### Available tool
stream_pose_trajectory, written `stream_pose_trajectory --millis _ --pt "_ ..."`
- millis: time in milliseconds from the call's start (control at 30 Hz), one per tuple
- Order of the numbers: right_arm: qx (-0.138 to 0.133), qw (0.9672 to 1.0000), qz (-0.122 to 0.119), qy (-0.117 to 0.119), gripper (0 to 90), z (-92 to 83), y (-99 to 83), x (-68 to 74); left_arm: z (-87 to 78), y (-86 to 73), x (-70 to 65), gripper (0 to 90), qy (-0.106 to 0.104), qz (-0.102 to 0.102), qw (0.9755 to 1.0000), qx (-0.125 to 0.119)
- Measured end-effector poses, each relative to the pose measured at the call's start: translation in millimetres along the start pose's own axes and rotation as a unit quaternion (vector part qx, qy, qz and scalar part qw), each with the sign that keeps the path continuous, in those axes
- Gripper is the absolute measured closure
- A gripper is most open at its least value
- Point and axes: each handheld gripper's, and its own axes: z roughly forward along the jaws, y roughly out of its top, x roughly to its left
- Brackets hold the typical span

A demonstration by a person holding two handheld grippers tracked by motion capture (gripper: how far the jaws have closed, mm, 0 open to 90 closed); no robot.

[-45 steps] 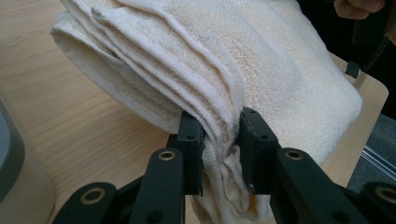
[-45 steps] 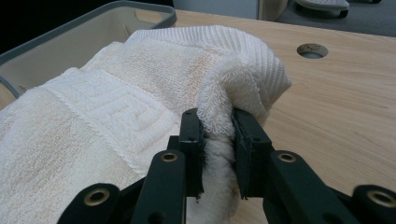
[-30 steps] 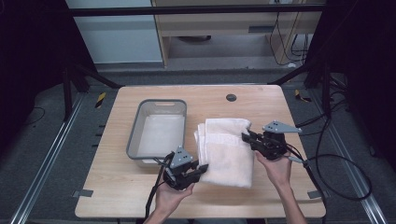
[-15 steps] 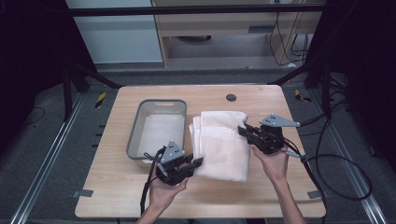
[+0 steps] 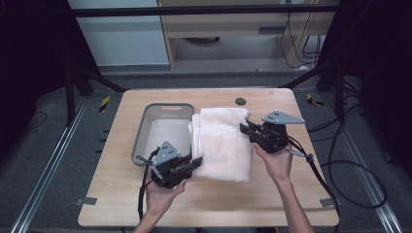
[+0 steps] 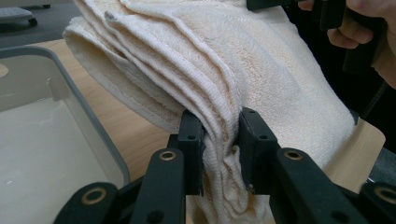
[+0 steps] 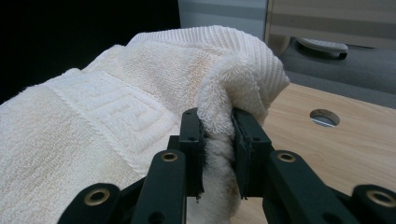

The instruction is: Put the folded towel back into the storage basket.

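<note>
The wooden table is pale, smooth and round-cornered, with a small round hole near its far edge. On it, right of centre, the folded cream towel is seen as a thick, soft stack of terry layers, with ribbed hems along its edges and a woven key-pattern band across one face. Just beside the towel on its left, a grey plastic tray is set, shallow, rounded at the corners and lined with something white and flat.

The step in hand is judged to be the lifting of the towel by two opposite edges, probably toward the tray. It is done well if both ends are raised at the same pace and kept level, so that the fold is not shaken open and the loose lower layers are not left dragging. Enough height should be gained for the sagging middle to pass over the tray's rim, and the stack should be let go only once it is over the tray.

The left gripper is closed on the towel's near left edge, where several bunched layers are pinched between its black jaws. The right gripper is likewise clamped on the towel, at a puckered corner on the far right side.
</note>
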Motion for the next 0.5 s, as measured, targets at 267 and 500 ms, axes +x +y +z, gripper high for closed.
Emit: stream_pose_trajectory --millis 267,500 --pt "-0.005 1.0000 0.003 0.005 75.4 7.7 8.1 4.6 -8.2 4.7 6.9 72.2 0.011 -0.003 0.9999 -0.008" --pt "-0.011 0.9999 0.001 0.009 75.4 15.8 14.9 9.7 -14.9 6.5 13.4 72.2 0.020 -0.006 0.9997 -0.015"
